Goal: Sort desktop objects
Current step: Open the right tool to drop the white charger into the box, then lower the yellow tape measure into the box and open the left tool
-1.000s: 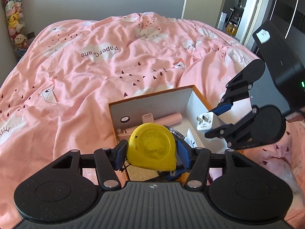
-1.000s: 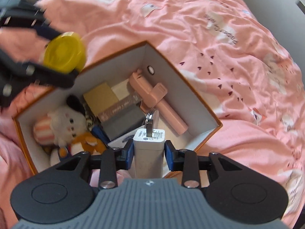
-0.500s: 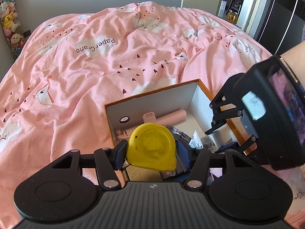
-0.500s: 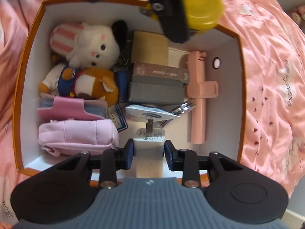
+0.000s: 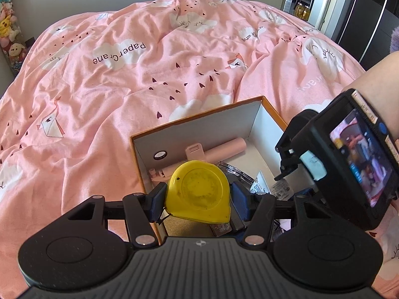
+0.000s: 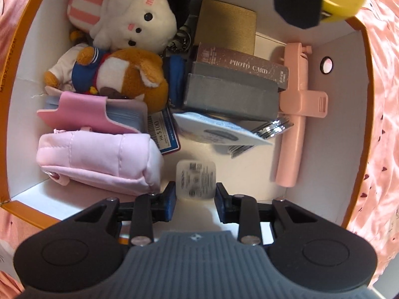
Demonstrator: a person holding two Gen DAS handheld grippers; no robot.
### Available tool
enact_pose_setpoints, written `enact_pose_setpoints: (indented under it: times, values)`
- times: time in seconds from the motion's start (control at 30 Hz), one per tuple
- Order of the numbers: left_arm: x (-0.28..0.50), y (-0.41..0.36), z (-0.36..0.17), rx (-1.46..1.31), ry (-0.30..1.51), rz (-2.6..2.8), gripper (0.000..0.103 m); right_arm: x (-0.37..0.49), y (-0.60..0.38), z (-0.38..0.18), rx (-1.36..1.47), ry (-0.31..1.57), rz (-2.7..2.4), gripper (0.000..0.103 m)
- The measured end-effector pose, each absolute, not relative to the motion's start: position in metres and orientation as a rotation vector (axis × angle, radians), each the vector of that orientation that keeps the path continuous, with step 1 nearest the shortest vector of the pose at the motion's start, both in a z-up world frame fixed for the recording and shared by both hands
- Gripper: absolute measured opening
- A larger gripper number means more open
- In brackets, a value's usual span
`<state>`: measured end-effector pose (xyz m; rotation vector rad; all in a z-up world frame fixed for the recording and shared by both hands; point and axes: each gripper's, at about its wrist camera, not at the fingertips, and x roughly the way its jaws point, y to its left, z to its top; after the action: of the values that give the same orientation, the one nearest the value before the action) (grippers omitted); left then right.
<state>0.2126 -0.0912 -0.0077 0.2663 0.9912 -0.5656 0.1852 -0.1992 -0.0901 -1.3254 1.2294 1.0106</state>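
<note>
**A:** So how far along was it? The white plastic charger block (image 6: pixel 195 180) sat pinched between the right gripper (image 6: pixel 195 196)'s narrow-set jaws, low over the bare floor near the front wall of the orange-rimmed white cardboard box (image 6: pixel 359 114). The plush toys, pink pouch and photo card boxes were already packed.

**B:** Yeah, and the round yellow tape measure (image 5: pixel 199 190) was clamped wide in the left gripper (image 5: pixel 198 199) over the box's near corner, not dropped yet. Compared with a second earlier, the charger had rolled round and sunk much deeper.
</note>
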Motion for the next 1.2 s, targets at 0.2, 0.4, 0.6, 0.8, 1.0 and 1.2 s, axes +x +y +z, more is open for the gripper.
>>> enact_pose_setpoints:
  times: [0.2,0.4,0.6,0.8,1.0,1.2]
  values:
    - [0.209,-0.101,-0.002,0.254,0.985,-0.615,0.065,0.19,-0.214,-0.058,-1.189,1.191,0.973,0.035]
    - [0.206,-0.126,0.005,0.282,0.961,-0.688,0.065,0.19,-0.24,-0.013,-1.007,1.09,0.861,0.035]
    - [0.217,-0.164,-0.006,0.345,0.977,-0.749,0.065,0.2,-0.286,0.026,-0.623,1.02,0.555,0.035]
    - [0.231,-0.201,-0.036,0.452,1.018,-0.78,0.066,0.192,-0.317,0.007,-0.31,0.952,0.211,0.026]
    - [0.245,-0.215,-0.062,0.531,1.054,-0.837,0.066,0.178,-0.339,-0.03,-0.017,0.885,0.13,0.016]
    - [0.254,-0.224,-0.082,0.584,1.12,-0.857,0.066,0.171,-0.347,-0.052,0.14,0.827,0.038,0.016]
